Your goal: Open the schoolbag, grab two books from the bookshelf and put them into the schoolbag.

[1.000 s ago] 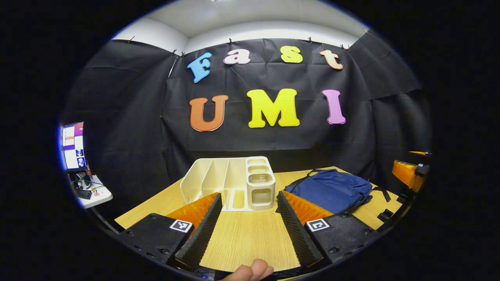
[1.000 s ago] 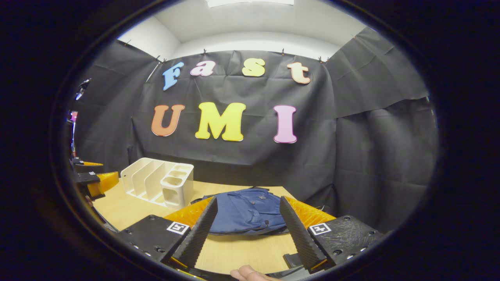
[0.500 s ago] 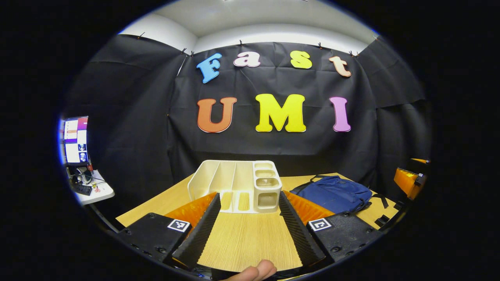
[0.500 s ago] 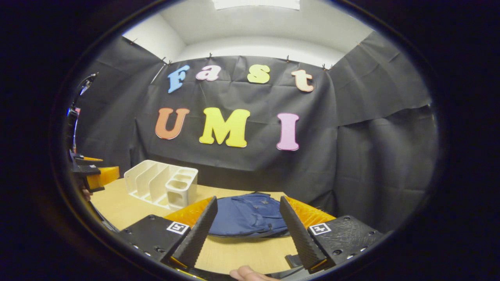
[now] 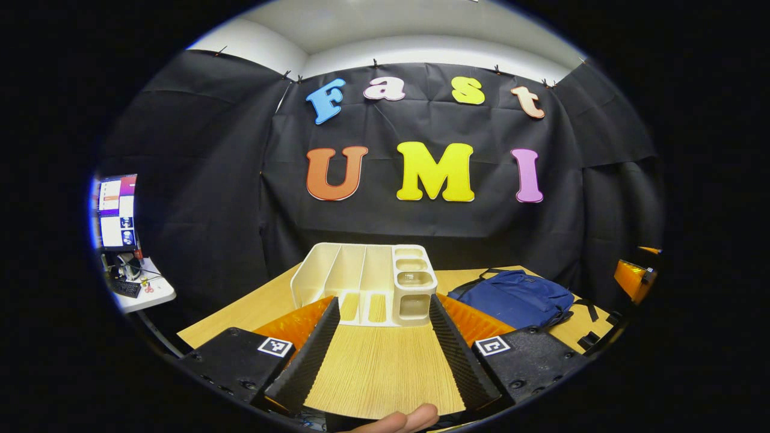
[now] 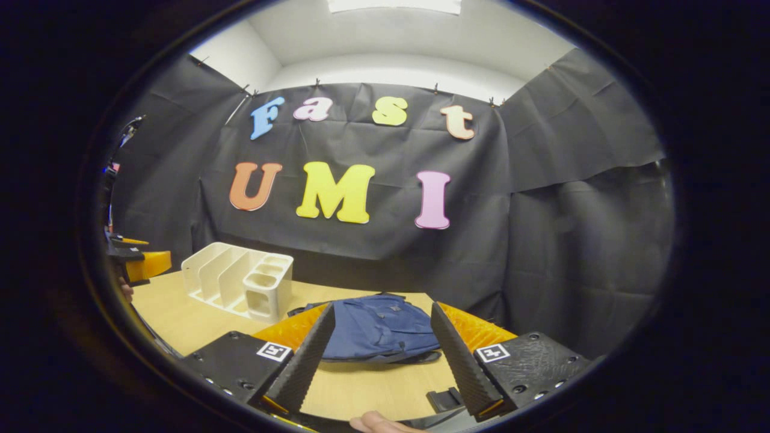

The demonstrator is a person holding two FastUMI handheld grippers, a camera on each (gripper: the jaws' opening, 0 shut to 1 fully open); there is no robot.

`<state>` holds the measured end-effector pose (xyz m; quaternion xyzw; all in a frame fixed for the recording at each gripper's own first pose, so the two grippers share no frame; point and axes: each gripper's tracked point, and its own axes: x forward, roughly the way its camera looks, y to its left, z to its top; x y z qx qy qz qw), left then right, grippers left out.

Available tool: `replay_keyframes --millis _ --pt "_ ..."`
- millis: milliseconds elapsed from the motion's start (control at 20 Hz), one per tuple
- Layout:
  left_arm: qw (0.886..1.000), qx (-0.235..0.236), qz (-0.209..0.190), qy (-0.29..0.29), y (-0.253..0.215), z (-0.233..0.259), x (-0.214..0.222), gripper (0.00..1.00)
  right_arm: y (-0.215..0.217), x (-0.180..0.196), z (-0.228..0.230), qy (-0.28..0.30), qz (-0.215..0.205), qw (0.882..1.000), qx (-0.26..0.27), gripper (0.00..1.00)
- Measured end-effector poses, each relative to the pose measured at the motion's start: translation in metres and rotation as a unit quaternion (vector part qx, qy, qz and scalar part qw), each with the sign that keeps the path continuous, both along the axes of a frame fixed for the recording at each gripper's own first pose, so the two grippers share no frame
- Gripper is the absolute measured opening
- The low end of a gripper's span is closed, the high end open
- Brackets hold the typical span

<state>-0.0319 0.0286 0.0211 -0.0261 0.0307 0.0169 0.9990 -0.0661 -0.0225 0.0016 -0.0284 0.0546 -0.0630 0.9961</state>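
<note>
Hovering above the near edge of the table [image 5: 385, 373], the left gripper [image 5: 380, 349] has its jaws spread wide with nothing between them but bare wood. A fingertip [image 5: 415, 418] of the person holding it shows at the bottom of the left gripper view. Straight ahead of the jaws stands the bookshelf [image 5: 367, 282], a cream plastic rack with upright dividers on one side and small square compartments on the other; it sits toward the far edge of the table, and no books can be made out in its slots from here. The schoolbag [image 5: 517, 297], dark blue, lies flat toward the table's far right corner, well apart from the bookshelf, its straps trailing toward the right edge. Whether its zip is open cannot be told.

The right gripper [image 6: 379, 349] is also held above the near edge with its jaws wide and empty, and the schoolbag [image 6: 379, 328] lies directly beyond them. In the right gripper view the bookshelf [image 6: 240, 282] stands toward the left, and the left gripper [image 6: 141, 264] shows past the table's left edge. A side desk [image 5: 141, 294] with a monitor [image 5: 114, 210] stands off to the left.
</note>
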Motion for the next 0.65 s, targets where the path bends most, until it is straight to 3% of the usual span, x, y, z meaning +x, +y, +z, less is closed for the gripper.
replay_keyframes --millis 350,650 --pt "1.000 0.000 -0.006 -0.002 -0.005 -0.001 0.001 0.94 -0.003 0.005 -0.019 0.031 0.006 0.999 0.025 0.95" --pt "1.000 -0.002 -0.021 -0.010 -0.014 -0.007 0.011 0.94 -0.013 0.010 -0.019 0.021 0.001 0.999 0.025 0.98"
